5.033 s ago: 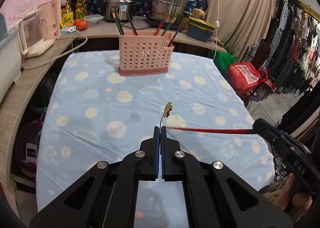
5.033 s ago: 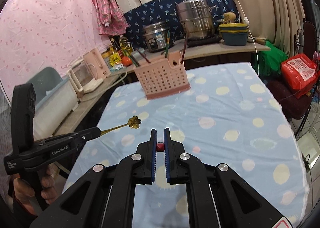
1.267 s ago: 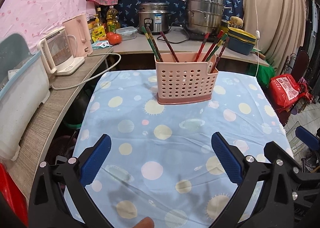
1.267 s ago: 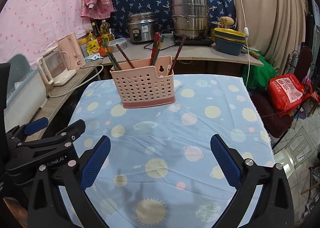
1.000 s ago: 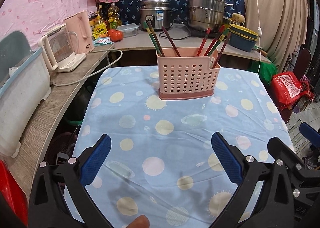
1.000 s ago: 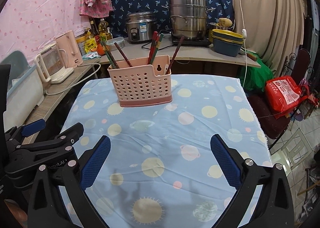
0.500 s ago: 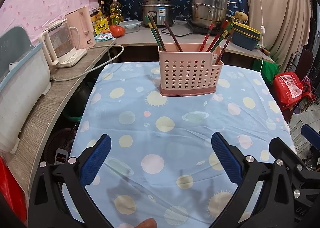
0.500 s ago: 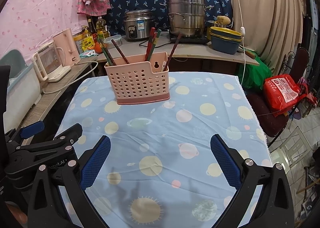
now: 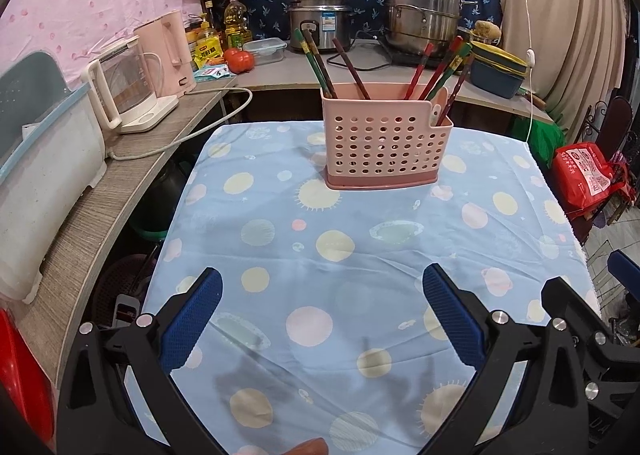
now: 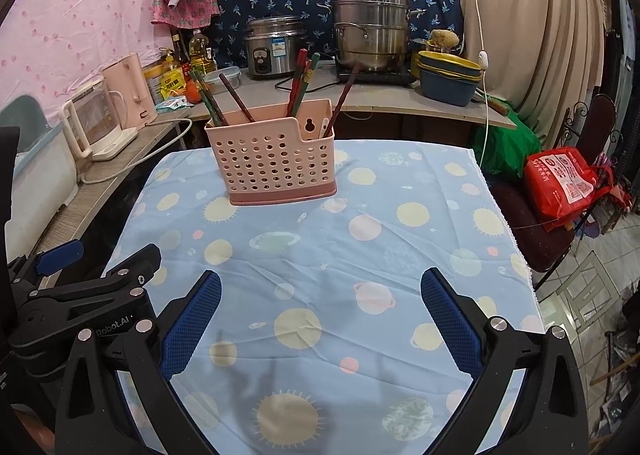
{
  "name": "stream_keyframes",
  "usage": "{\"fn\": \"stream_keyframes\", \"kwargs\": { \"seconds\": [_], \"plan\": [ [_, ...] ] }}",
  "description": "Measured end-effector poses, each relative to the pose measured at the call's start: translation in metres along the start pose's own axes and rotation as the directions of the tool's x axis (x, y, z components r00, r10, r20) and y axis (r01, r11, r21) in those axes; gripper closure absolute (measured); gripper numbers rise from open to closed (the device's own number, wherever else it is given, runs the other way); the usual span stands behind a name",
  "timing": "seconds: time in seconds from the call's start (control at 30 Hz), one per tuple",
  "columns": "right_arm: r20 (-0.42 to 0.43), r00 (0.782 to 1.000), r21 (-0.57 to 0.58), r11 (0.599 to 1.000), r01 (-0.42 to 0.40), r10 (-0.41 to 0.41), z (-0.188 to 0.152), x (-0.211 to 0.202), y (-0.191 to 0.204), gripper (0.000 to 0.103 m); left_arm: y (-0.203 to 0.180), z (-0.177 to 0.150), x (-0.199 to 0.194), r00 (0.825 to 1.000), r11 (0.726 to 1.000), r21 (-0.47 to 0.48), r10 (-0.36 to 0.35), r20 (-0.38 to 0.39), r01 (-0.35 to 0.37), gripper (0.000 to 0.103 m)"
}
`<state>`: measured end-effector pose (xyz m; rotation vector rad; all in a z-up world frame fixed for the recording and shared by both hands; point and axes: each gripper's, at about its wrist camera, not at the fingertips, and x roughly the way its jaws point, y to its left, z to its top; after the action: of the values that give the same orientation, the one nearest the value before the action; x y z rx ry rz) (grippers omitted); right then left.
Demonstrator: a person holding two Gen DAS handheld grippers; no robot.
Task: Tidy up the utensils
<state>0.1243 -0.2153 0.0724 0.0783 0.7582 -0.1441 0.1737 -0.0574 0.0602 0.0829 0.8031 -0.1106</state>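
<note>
A pink perforated utensil basket (image 9: 384,143) stands at the far end of the table, also in the right wrist view (image 10: 276,161). Several red, green and brown chopsticks (image 9: 434,73) lean in it, also seen from the right (image 10: 302,81). My left gripper (image 9: 322,315) is wide open and empty above the near part of the table. My right gripper (image 10: 320,313) is wide open and empty, beside the left one. The left gripper's body shows at the left of the right wrist view (image 10: 80,295).
The table has a light blue cloth with planets and suns (image 9: 360,255). A counter behind holds a rice cooker (image 9: 318,25), a steel steamer pot (image 9: 424,7), kettles (image 9: 128,87) and bowls (image 9: 496,71). A red bag (image 9: 586,171) lies to the right.
Five seconds ago the left gripper held a gold flower-ended utensil and the right a red chopstick; both are now open and empty. Over the last second both views have drifted slightly.
</note>
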Motion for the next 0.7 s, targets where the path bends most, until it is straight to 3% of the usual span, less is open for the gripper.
{"fn": "stream_keyframes", "kwargs": {
  "seconds": [0.7],
  "plan": [
    [-0.005,1.000,0.004,1.000,0.003,-0.003,-0.0042,0.0009,-0.0011,0.007,-0.0013,-0.0027,-0.0003,1.000,1.000,0.008,0.023,0.003,-0.023,0.007]
  ]
}}
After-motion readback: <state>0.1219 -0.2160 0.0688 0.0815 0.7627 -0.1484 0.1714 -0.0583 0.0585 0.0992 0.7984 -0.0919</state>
